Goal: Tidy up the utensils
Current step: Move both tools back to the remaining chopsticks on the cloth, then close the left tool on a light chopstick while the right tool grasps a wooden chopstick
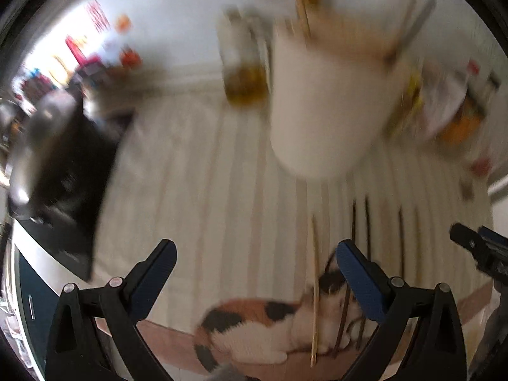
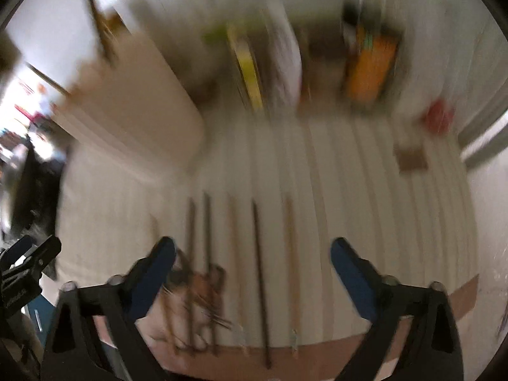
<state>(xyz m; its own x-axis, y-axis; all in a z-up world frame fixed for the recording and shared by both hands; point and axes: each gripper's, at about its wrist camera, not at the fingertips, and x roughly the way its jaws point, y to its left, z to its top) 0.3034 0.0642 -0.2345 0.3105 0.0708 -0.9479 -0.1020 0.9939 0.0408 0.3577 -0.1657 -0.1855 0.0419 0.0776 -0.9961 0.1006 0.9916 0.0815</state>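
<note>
Both views are blurred. Several chopsticks lie side by side on a striped cloth [image 2: 349, 190] that has a cat picture on it. Among them are a pale chopstick [image 1: 315, 285], dark chopsticks [image 1: 368, 228], a long dark chopstick [image 2: 260, 285] and a light one [image 2: 290, 254]. A white utensil holder [image 1: 327, 104] stands behind them with utensils sticking out; the right wrist view shows the holder [image 2: 136, 104] at the left. My left gripper [image 1: 255, 250] hangs open above the cloth, nothing between its fingers. My right gripper [image 2: 252, 247] is open over the chopsticks, pads apart from them.
A jar with yellowish contents [image 1: 246, 63] stands left of the holder. A black appliance [image 1: 70, 171] fills the left side. Packets, one yellow [image 2: 247, 70] and one orange [image 2: 371, 63], stand at the back. A small red item [image 2: 438, 117] and a brown piece [image 2: 411, 158] lie at right.
</note>
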